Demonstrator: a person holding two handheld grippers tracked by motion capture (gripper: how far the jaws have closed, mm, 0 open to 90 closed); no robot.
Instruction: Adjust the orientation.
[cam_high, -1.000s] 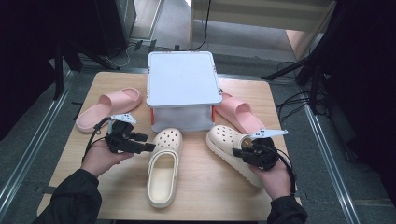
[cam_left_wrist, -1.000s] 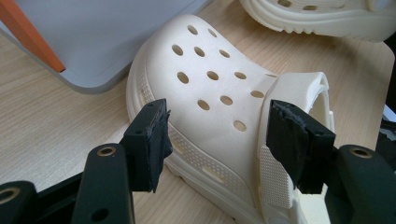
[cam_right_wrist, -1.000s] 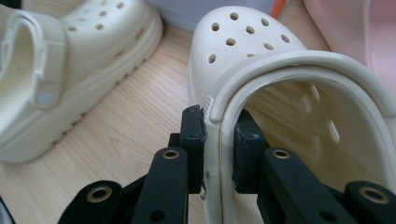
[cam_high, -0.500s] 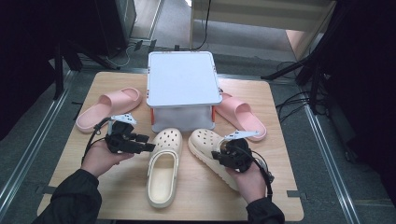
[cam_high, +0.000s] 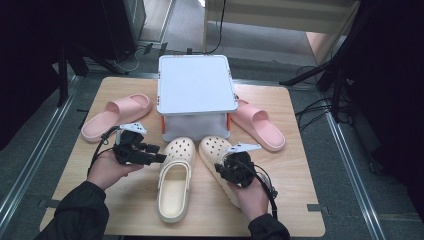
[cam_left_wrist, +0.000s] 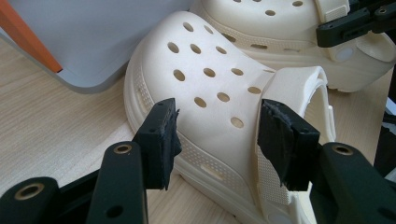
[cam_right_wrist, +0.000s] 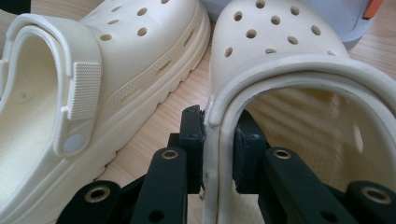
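While the right tool (cam_right_wrist: 218, 135) pinches one unbranded cream clog (cam_right_wrist: 299, 70), the left tool (cam_left_wrist: 217, 135) gapes.

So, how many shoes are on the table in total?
4. A pink slipper left of the box, another pink slipper right of it, and two cream clogs in front. The box may hide more.

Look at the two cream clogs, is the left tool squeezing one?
No, the left tool is open; its pads stand clear of the left clog.
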